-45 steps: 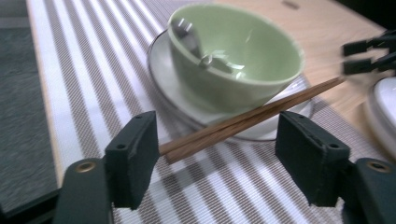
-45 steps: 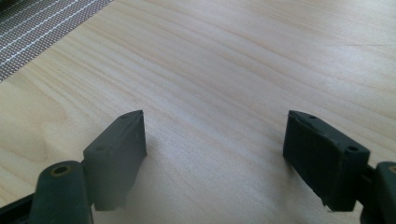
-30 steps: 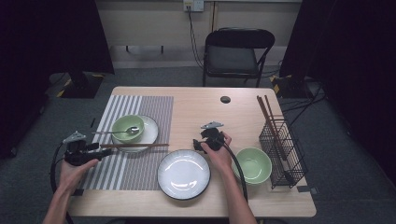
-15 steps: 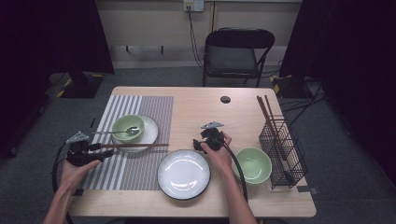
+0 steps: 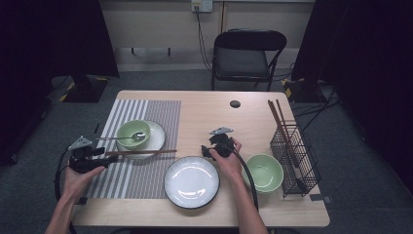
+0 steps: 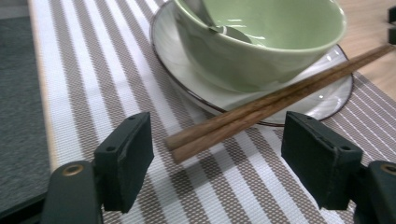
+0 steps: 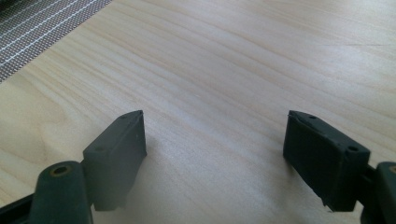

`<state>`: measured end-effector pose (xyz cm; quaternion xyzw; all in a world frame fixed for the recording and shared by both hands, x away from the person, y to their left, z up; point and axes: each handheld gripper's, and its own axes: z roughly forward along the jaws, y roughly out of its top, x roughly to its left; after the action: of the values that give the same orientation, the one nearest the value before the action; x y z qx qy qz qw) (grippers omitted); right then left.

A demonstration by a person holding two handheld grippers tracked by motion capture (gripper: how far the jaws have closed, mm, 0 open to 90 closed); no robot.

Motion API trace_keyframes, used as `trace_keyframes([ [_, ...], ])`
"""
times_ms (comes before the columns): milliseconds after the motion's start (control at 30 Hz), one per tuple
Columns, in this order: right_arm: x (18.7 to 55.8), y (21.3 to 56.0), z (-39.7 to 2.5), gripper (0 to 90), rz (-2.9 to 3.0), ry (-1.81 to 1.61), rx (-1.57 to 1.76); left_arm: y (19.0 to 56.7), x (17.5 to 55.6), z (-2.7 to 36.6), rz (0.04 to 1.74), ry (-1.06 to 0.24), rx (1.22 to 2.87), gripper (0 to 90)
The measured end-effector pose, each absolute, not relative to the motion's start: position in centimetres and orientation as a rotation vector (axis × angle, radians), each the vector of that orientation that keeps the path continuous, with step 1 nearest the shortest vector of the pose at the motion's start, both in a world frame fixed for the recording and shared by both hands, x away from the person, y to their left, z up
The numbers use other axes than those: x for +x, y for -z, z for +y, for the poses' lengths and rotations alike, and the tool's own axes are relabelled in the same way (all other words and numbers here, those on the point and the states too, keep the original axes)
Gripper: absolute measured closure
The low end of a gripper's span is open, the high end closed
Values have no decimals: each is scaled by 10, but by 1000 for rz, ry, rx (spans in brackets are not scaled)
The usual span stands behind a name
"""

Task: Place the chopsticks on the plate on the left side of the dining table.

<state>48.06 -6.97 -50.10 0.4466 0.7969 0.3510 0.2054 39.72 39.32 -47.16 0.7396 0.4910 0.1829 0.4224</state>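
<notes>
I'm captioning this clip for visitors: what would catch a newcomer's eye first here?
Probably the pair of wooden chopsticks lying across the rim of a white plate on the striped placemat, with the open left hand-held gripper pointed at their near ends. A green bowl holding a spoon sits on that plate.

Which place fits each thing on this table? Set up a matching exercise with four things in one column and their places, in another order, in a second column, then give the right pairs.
Things
1. metal spoon
2. pair of brown wooden chopsticks
3. black wire rack
4. empty white round plate with dark rim

Places
A. at the table's right edge
B. on bare wood near the front edge
C. inside the pale green bowl on the striped mat
D. leaning on a plate's rim, ends between the open left tool's jaws

Pairs: 1-C, 2-D, 3-A, 4-B
</notes>
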Motion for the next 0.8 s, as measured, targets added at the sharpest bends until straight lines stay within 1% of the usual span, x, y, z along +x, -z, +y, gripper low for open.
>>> trace_keyframes([
  [133, 481, 501, -70, 206, 2221, -978, 1246, 465, 392, 396, 1216, -476, 1815, 289],
  [200, 481, 501, -70, 206, 2222, -978, 1244, 462, 389, 395, 1199, -474, 1801, 320],
  [267, 481, 501, -70, 206, 2222, -977, 1243, 460, 388, 394, 1182, -467, 1791, 376],
  [400, 481, 501, -70, 206, 2222, -978, 1243, 458, 387, 389, 1159, -425, 1797, 384],
  [600, 481, 501, -70, 206, 2222, -977, 1244, 458, 386, 377, 1132, -402, 1829, 383],
  [800, 481, 501, -70, 206, 2221, -979, 1244, 458, 384, 365, 1159, -392, 1864, 372],
])
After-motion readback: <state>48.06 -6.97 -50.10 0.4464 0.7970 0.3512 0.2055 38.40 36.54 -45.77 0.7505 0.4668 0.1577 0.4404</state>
